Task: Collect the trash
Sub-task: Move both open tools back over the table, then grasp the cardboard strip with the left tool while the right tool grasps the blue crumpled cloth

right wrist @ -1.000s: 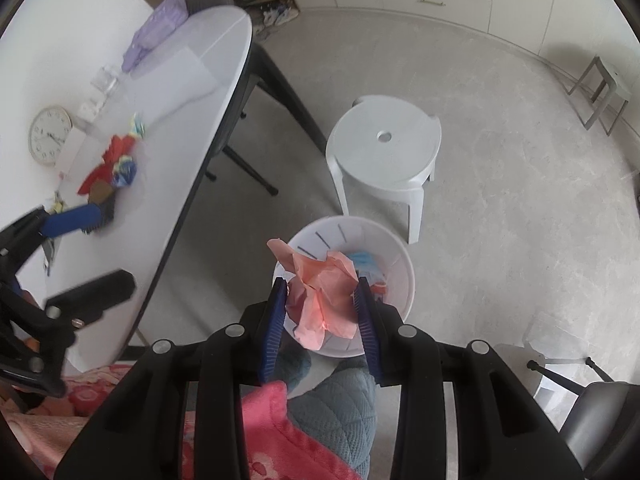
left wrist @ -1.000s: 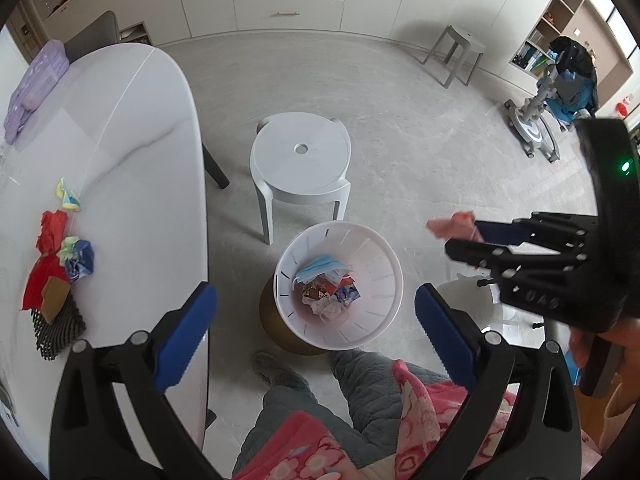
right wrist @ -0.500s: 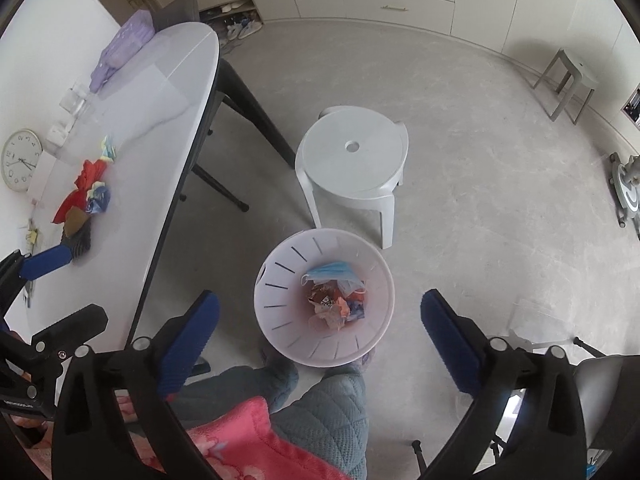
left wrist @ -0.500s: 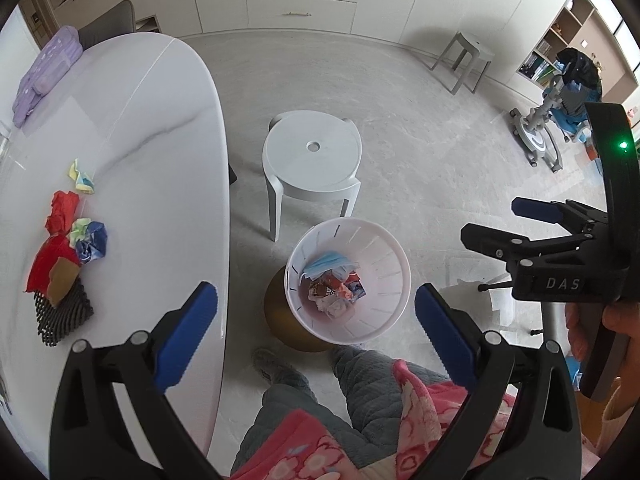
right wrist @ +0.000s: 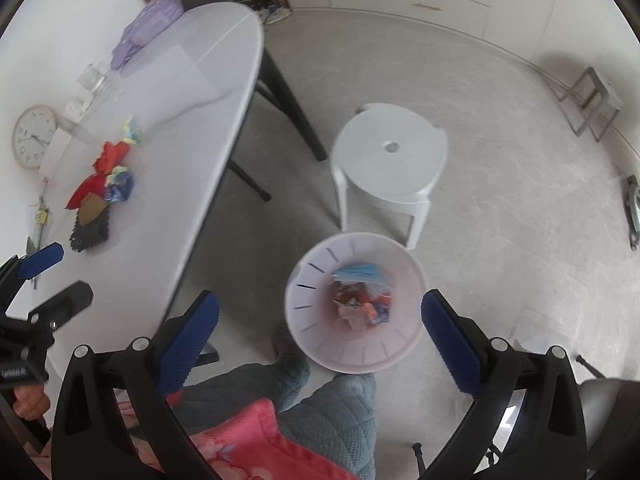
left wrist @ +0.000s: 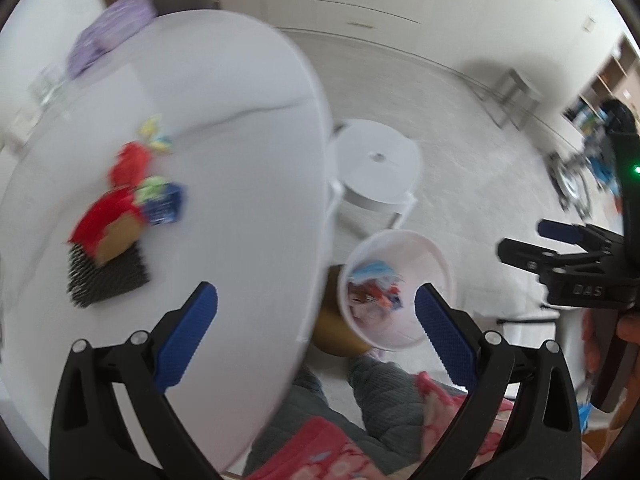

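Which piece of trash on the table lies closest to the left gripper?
The black mesh piece, at the near end of the pile; the red wrappers and blue wrapper lie farther from the left gripper.

White oval surface (right wrist: 192,128), bearing crumpled coloured scraps (right wrist: 108,176), black mesh piece (right wrist: 91,232), purple pack (right wrist: 146,26). Floor (right wrist: 500,160), bearing white stool (right wrist: 390,160), bin (right wrist: 356,304).

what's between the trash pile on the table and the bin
Bare white table top, then its edge and grey floor, between the trash pile and bin; clearest in right wrist view.
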Action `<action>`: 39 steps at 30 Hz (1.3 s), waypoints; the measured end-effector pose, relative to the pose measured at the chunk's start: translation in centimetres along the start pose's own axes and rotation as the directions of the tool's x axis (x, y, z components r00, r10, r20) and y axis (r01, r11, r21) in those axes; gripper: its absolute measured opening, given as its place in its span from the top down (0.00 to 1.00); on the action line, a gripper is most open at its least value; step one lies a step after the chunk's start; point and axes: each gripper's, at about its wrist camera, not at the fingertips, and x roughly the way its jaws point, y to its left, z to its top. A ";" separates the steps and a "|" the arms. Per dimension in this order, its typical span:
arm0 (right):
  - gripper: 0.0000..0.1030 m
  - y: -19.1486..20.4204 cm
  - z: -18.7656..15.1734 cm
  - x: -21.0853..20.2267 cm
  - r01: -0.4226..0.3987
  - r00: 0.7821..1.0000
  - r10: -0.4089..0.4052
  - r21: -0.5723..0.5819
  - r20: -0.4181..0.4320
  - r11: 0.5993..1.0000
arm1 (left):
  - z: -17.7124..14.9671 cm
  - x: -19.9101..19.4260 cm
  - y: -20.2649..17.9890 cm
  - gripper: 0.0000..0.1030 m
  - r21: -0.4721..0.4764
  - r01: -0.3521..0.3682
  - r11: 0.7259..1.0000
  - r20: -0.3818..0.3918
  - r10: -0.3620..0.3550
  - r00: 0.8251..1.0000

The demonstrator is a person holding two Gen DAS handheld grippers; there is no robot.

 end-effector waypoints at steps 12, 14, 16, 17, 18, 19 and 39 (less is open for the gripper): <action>0.03 11.5 3.7 1.5 -0.021 1.000 0.017 -0.191 -0.022 0.981 | -0.5 1.1 14.0 0.08 0.238 -0.180 0.954 0.101 0.160 0.982; 0.03 13.0 4.1 1.7 -0.020 1.000 0.016 -0.193 -0.021 0.981 | 0.1 2.0 15.6 0.08 0.355 -0.158 0.922 0.096 0.132 0.987; 0.03 14.6 4.4 1.9 -0.021 1.000 0.017 -0.188 -0.025 0.982 | 0.6 2.8 16.6 0.08 0.424 -0.126 0.897 0.080 0.101 0.992; 0.03 15.3 4.5 2.1 -0.017 1.000 0.012 -0.186 -0.027 0.982 | 1.1 3.4 17.0 0.08 0.464 -0.096 0.880 0.060 0.077 0.995; 0.03 15.8 4.5 2.3 -0.011 1.000 0.005 -0.183 -0.029 0.983 | 1.4 3.8 17.2 0.08 0.497 -0.074 0.865 0.045 0.059 0.997; 0.03 16.5 4.6 2.4 -0.003 0.999 -0.003 -0.176 -0.032 0.984 | 1.7 4.4 17.5 0.08 0.527 -0.053 0.848 0.033 0.042 0.999; 0.03 20.4 3.9 4.0 0.040 0.995 -0.047 -0.074 -0.088 0.996 | 3.8 8.8 21.0 0.58 0.624 0.154 0.766 -0.061 -0.149 0.987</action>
